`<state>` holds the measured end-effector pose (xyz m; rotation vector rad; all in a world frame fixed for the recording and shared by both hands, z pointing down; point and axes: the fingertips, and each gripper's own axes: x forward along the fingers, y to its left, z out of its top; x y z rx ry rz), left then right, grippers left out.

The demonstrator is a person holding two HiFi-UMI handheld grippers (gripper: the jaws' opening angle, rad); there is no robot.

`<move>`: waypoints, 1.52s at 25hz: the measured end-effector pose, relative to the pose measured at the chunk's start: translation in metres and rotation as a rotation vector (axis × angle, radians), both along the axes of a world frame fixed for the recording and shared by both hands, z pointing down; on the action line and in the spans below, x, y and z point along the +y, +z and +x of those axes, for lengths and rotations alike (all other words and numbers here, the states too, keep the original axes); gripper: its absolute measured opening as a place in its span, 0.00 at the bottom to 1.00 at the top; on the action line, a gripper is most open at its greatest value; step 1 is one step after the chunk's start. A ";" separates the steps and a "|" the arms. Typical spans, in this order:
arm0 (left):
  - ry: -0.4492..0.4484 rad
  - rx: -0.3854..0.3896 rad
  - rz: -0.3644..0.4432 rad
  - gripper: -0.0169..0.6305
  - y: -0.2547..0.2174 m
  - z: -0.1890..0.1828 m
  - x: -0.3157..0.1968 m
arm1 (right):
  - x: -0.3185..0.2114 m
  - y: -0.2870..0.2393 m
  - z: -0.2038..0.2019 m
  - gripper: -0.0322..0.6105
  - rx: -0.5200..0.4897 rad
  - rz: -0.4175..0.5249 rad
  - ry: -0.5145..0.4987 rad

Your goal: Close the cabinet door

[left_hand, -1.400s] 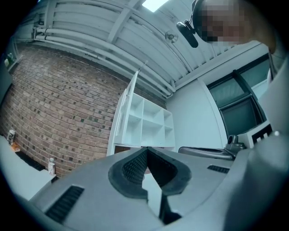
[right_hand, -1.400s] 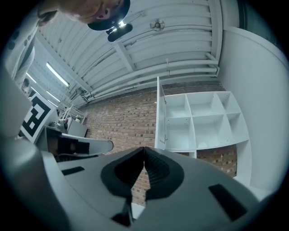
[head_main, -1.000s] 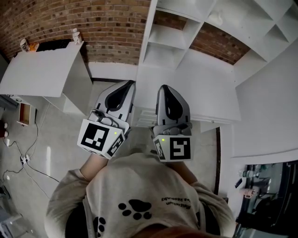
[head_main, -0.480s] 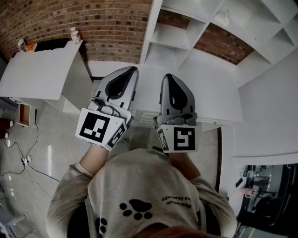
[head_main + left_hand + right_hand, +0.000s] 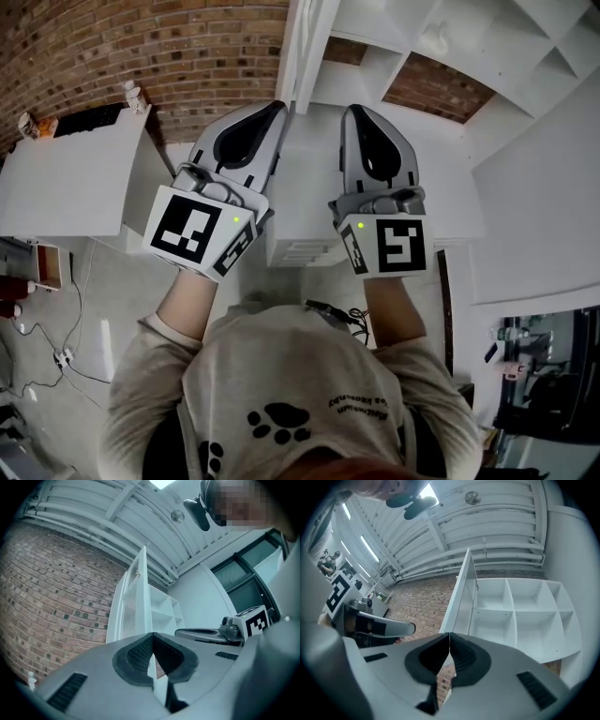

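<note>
left gripper [image 5: 152,635], right gripper [image 5: 449,634]: jaws pressed together, empty | cabinet door [image 5: 461,597] open | tip: push its outer face, steady

The left tongs [image 5: 275,108] and right tongs [image 5: 352,112] are raised and carried forward, nearer the edge of the open cabinet door [image 5: 302,56].

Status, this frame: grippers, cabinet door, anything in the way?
Left gripper shut, empty; right gripper shut, empty. Cabinet door open, edge-on ahead, no contact seen. Nothing visible between door and shelves.
</note>
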<state>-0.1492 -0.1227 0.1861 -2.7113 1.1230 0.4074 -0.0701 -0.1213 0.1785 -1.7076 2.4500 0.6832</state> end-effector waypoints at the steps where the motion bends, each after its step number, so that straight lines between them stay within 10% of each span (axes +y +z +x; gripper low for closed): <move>1: 0.014 0.004 0.004 0.04 -0.005 -0.001 -0.003 | -0.003 -0.005 -0.001 0.07 0.000 0.002 -0.001; 15: 0.176 -0.050 0.048 0.04 -0.059 0.011 -0.035 | -0.029 -0.066 -0.015 0.08 -0.064 -0.031 -0.025; 19: 0.203 -0.058 0.058 0.04 -0.068 0.014 -0.042 | -0.040 -0.072 -0.020 0.23 -0.072 -0.063 -0.053; 38: 0.209 -0.067 0.094 0.04 -0.087 0.017 -0.066 | -0.077 -0.120 -0.047 0.33 -0.046 -0.043 -0.048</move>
